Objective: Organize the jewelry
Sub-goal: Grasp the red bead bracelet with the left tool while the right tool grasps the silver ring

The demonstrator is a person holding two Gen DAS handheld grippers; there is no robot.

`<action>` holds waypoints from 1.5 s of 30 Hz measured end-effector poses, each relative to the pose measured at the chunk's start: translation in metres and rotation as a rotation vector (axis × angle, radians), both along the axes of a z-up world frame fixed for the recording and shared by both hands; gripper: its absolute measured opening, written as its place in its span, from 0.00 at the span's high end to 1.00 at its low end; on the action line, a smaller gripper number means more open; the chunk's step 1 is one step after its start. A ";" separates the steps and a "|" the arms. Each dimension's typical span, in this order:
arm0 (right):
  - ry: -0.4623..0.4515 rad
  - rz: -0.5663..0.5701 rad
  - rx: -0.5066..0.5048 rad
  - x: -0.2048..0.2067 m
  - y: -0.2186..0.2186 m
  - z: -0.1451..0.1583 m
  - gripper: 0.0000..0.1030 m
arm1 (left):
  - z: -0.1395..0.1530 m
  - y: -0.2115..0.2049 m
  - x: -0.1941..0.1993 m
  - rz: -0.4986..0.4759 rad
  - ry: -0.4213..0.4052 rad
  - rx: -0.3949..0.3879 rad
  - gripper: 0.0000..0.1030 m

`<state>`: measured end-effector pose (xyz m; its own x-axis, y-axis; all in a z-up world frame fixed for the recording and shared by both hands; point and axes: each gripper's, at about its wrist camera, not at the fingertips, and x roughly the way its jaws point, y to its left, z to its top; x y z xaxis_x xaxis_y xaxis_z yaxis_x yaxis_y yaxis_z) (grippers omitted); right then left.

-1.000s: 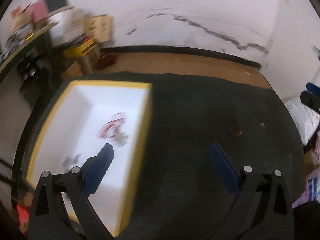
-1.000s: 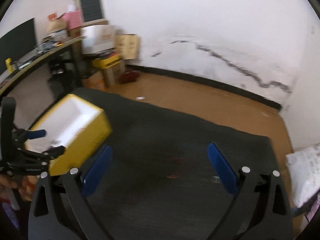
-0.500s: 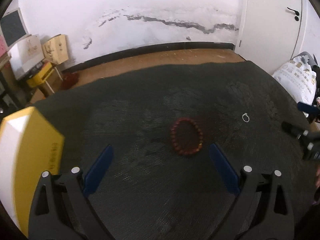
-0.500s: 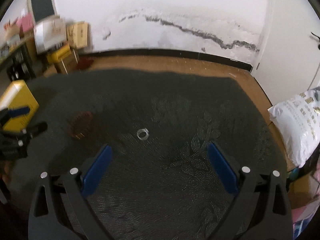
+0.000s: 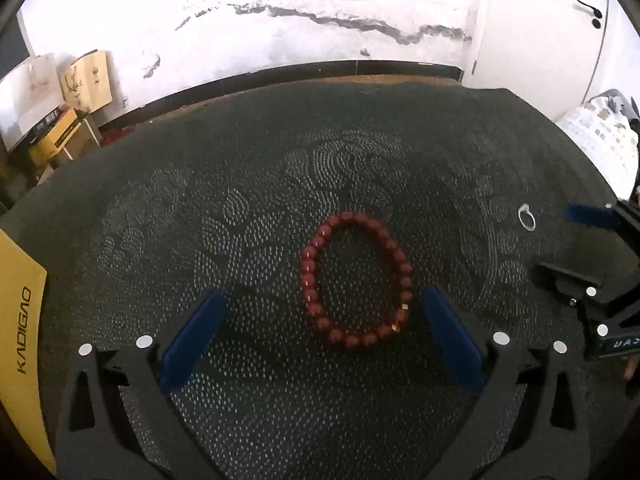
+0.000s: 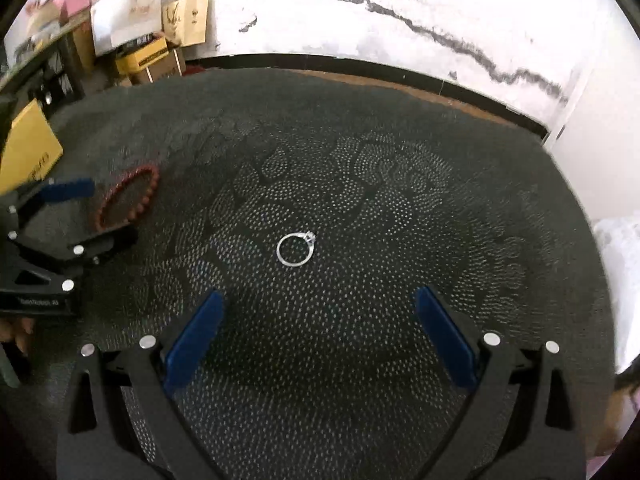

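Between the left gripper's (image 5: 324, 312) wide-open jaws lies one red bead bracelet (image 5: 356, 280), flat on the dark patterned tabletop (image 5: 280, 184); the jaws hold nothing, and the bracelet's near right edge sits just beside the right blue pad without clear contact. Two small gold beads show at the bracelet's lower right. Ahead of the right gripper's (image 6: 318, 308) jaws, also spread wide and empty, lies one silver ring (image 6: 296, 249) with a small stone, flat on the tabletop and apart from both pads. Bracelet and ring lie well apart, the ring to the bracelet's right. From the left wrist view the right gripper shows at the right edge, near the ring; from the right wrist view the left gripper stands at the left, its pads either side of the bracelet. One yellow box (image 5: 20, 320) sits at the tabletop's left edge. Beyond it, several cardboard boxes (image 6: 188, 20) stand along a white cracked wall (image 5: 280, 40).
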<state>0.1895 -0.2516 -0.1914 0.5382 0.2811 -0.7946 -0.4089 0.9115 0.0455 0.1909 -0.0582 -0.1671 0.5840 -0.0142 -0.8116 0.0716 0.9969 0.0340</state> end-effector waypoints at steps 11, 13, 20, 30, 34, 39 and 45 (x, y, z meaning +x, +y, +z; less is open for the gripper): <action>-0.022 -0.012 0.010 0.004 0.007 -0.001 0.05 | -0.001 -0.005 0.005 0.012 0.000 0.004 0.05; -0.022 -0.013 0.010 0.004 0.007 -0.002 0.05 | -0.001 -0.006 0.006 0.012 0.000 0.004 0.05; -0.030 -0.011 0.013 0.004 0.007 0.001 0.12 | -0.001 -0.006 0.005 0.011 0.000 0.005 0.05; -0.037 -0.006 0.017 0.007 0.008 0.005 0.23 | 0.005 -0.010 0.002 -0.016 -0.017 0.007 0.18; -0.043 0.009 0.016 0.006 0.013 0.008 0.35 | 0.006 -0.010 0.002 -0.017 -0.020 0.007 0.21; -0.038 0.010 0.018 0.006 0.016 0.009 0.44 | 0.007 -0.010 0.001 -0.020 -0.026 0.008 0.27; -0.037 0.025 0.022 0.006 0.019 0.011 0.60 | 0.007 -0.013 -0.002 -0.023 -0.037 0.014 0.38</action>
<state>0.1956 -0.2326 -0.1803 0.5597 0.3125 -0.7675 -0.4335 0.8997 0.0502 0.1889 -0.0713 -0.1598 0.6129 -0.0168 -0.7900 0.0927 0.9944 0.0507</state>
